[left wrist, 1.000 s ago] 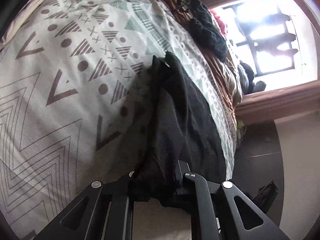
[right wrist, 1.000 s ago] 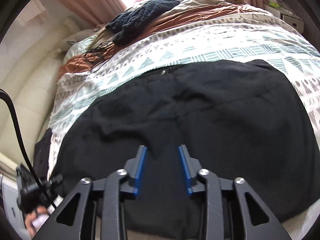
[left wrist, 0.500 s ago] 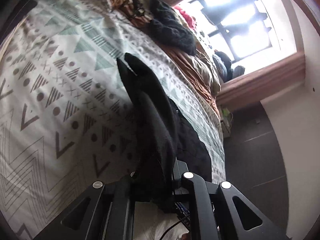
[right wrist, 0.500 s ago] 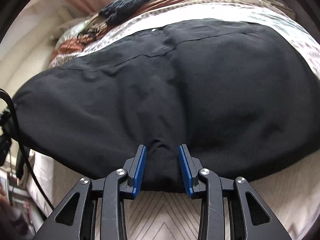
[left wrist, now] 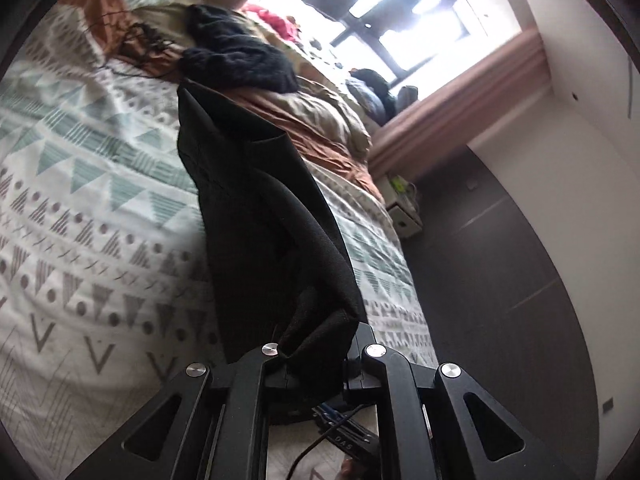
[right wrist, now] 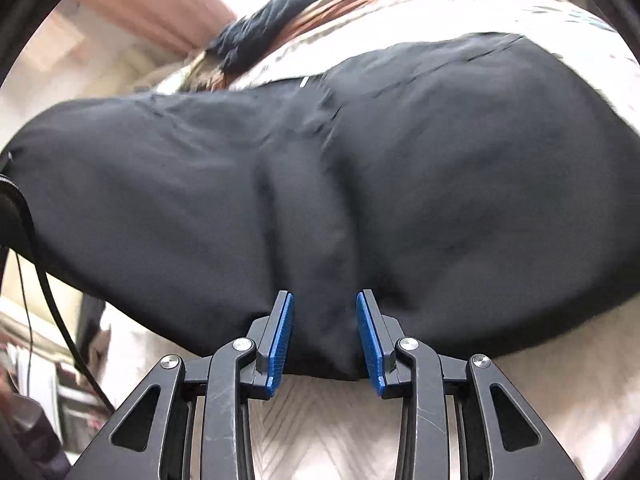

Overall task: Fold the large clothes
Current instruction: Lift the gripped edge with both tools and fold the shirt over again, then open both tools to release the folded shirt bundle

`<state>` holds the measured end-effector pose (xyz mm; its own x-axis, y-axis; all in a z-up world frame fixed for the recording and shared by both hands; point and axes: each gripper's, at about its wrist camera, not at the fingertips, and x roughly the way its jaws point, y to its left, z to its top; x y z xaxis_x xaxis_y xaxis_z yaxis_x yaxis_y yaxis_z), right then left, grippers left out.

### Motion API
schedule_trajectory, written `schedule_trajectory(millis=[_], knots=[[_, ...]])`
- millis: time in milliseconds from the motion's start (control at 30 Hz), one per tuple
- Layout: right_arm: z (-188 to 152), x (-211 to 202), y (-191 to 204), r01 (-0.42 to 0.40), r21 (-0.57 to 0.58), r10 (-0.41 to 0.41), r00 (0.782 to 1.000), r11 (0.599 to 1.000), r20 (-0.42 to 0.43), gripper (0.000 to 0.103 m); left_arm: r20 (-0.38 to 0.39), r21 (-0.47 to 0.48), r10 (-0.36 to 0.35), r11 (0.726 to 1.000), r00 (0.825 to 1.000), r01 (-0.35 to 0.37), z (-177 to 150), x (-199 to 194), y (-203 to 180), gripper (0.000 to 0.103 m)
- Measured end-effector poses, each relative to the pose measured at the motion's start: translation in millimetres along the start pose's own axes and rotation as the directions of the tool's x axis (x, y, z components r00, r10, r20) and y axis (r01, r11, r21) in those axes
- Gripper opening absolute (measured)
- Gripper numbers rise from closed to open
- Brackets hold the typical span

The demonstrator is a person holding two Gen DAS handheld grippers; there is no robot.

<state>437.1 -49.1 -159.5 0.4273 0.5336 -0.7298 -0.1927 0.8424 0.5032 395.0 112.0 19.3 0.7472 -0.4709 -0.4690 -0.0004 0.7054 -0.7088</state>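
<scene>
A large black garment (right wrist: 400,184) is held up and stretched above the patterned bedspread (left wrist: 88,240). My left gripper (left wrist: 316,356) is shut on one bunched edge of the garment (left wrist: 264,216), which hangs away from it in a long fold. In the right wrist view my right gripper (right wrist: 325,336) has a fold of the garment's near edge between its blue pads (right wrist: 282,336). The pads stand apart and the cloth fills the gap, so the right grip is unclear.
A dark knitted garment (left wrist: 236,60) and brown bedding (left wrist: 312,120) lie at the far end of the bed. A bright window (left wrist: 384,4) with a pink curtain (left wrist: 452,108) is beyond. Dark floor (left wrist: 500,280) and a small drawer unit (left wrist: 404,216) lie beside the bed.
Both grippers have lifted the black garment off the bed, so it now hangs stretched between them. The left view has swung toward the window.
</scene>
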Motion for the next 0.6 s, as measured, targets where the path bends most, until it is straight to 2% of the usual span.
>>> schedule_trajectory(millis=[100,333,500,600], knots=[[9,-31,-22,-0.017,0.052,0.014,0.998,0.998,0.059,0.034,-0.032,0.044,-0.018,0.999,0.999,0.019,-1,17,-22,0.01],[12,-100,-76,0.005,0.16,-0.034,0.984,0.987,0.177,0.034,-0.122,0.104,-0.05,0.993,0.991,0.063,-10,70,-64,0.01],[-1,-141,-113,0.039,0.232,-0.092,0.971,0.972,0.222,0.034,-0.211,0.131,-0.054,0.988,0.976,0.083,-23,120,-87,0.01],[-9,-155,-133,0.033,0.283,-0.1,0.968,0.959,0.228,0.034,-0.269,0.141,-0.045,0.986,0.962,0.085,-37,155,-97,0.01]])
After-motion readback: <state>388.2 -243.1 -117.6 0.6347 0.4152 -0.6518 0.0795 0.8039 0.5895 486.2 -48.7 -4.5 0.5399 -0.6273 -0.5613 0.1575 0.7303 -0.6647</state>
